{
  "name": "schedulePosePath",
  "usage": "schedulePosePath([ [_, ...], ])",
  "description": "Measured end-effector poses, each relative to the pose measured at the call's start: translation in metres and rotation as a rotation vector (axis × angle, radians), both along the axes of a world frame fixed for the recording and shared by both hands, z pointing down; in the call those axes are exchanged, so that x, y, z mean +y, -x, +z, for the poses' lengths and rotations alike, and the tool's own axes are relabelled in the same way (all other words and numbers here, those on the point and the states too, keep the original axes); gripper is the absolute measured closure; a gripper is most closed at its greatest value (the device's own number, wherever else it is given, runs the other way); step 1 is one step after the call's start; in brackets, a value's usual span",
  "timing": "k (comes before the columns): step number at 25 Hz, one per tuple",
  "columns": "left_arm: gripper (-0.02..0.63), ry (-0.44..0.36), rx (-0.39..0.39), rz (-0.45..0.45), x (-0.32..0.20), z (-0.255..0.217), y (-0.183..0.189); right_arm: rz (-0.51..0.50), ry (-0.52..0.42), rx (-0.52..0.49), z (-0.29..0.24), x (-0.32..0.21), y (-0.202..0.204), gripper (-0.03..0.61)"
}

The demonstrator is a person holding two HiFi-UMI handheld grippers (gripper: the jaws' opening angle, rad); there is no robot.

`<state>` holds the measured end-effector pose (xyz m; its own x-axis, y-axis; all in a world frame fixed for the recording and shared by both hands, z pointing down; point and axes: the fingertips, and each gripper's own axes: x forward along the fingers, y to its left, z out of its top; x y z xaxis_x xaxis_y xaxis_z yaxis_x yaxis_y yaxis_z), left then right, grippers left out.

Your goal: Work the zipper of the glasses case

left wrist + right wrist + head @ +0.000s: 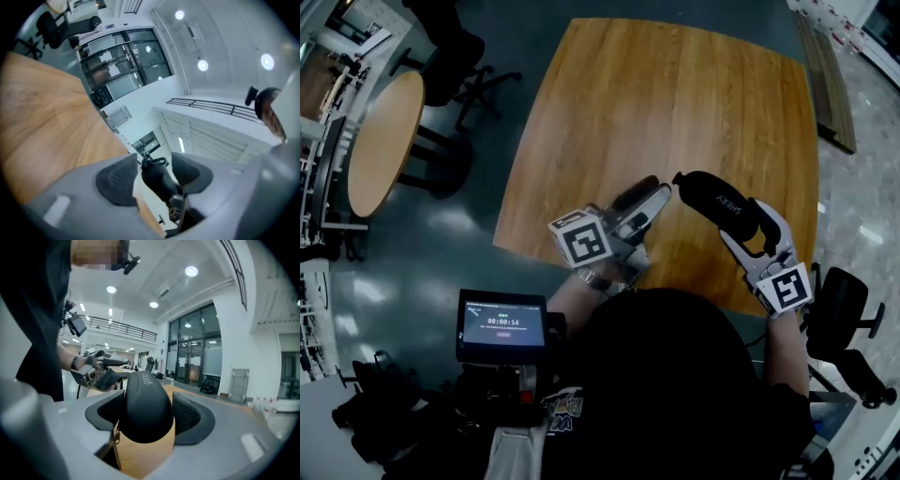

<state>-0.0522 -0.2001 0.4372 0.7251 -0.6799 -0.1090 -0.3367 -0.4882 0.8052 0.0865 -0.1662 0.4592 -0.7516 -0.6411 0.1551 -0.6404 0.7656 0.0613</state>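
The black case hangs above the wooden counter, clenched across its body by the right tool, whose pads press both of its sides. The left tool meets the case's far end with its jaws apart; the narrow tip and its small loop sit between them, ungripped.

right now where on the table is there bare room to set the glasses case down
The wooden table is bare across its far half, out to the far and side edges. The near edge is crowded: the left gripper and right gripper meet at the glasses case.
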Motion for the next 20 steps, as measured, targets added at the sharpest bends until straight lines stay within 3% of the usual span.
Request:
schedulePosePath([
  [3,0.456,-0.058,-0.112,0.044,0.001,0.003,-0.006,0.052,0.085,0.023,0.049,-0.034,-0.021,0.259],
  [6,0.615,-0.102,-0.136,0.157,0.013,-0.009,-0.019,0.034,0.186,0.112,0.111,-0.075,-0.005,0.259],
  [9,0.614,-0.149,-0.182,0.247,0.029,-0.009,-0.037,-0.022,0.279,0.221,0.17,-0.097,0.016,0.259],
  [12,0.614,-0.176,-0.265,0.298,0.041,0.007,-0.04,-0.069,0.315,0.316,0.21,-0.109,0.034,0.258],
  [14,0.614,-0.18,-0.272,0.317,0.055,0.013,-0.032,-0.086,0.327,0.38,0.228,-0.106,0.042,0.258],
  [20,0.614,-0.11,-0.263,0.225,0.088,0.017,0.012,-0.137,0.366,0.467,0.246,-0.089,0.058,0.255],
])
